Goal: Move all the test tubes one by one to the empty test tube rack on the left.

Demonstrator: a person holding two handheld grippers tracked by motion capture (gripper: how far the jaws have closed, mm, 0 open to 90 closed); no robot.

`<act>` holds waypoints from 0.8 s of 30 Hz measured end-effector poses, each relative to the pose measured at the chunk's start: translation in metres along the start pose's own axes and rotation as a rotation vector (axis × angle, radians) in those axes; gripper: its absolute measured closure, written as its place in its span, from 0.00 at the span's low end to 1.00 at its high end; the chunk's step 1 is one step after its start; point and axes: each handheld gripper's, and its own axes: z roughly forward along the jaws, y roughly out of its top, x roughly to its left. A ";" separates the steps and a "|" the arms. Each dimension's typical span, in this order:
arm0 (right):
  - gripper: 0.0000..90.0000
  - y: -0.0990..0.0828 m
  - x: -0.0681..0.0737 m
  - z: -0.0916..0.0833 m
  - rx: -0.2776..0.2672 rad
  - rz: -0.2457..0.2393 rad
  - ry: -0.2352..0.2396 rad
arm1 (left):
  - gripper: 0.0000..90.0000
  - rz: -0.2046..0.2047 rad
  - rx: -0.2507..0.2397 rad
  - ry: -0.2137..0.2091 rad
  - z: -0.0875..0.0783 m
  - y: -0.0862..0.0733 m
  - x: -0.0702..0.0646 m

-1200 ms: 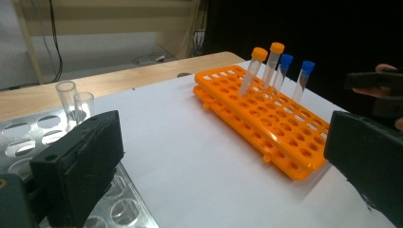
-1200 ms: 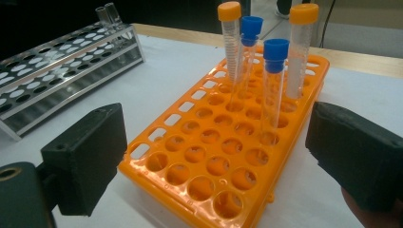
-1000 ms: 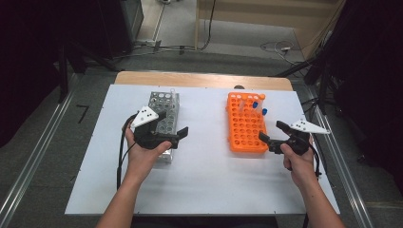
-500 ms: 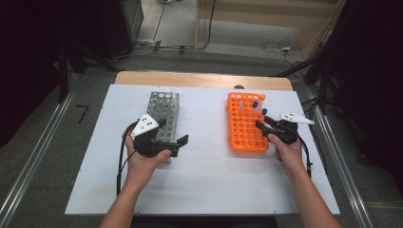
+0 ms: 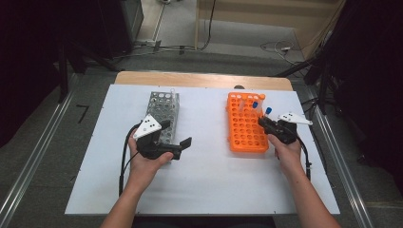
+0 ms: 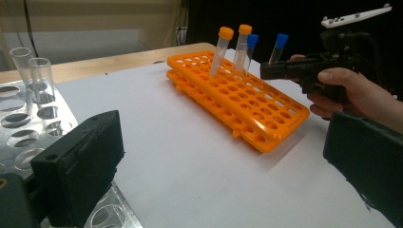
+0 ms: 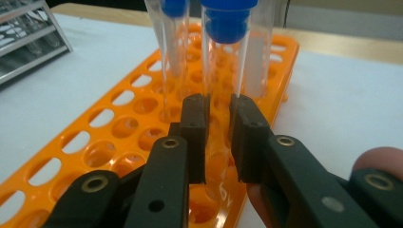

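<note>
Left of the orange rack (image 5: pixel 244 127), the left gripper (image 5: pixel 177 135) rests beside the grey rack (image 5: pixel 164 108), jaws spread wide and holding nothing. At the orange rack's right edge, the right gripper (image 7: pixel 218 137) has just closed its jaws, now clamping a blue-capped tube (image 7: pixel 223 71) standing in the rack.

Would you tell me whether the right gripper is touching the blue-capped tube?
Touching: the right gripper view shows the right gripper with both pads pressed against the blue-capped tube.
</note>
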 end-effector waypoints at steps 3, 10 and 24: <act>0.82 0.008 0.003 -0.009 -0.026 -0.009 0.007 | 0.00 0.001 0.002 -0.001 0.000 0.000 -0.001; 0.82 0.021 0.029 -0.023 -0.050 -0.053 0.079 | 0.00 0.012 0.001 -0.017 0.003 0.003 -0.006; 0.83 0.014 0.105 -0.018 -0.002 -0.121 0.291 | 0.03 0.035 0.000 -0.056 0.008 0.008 -0.019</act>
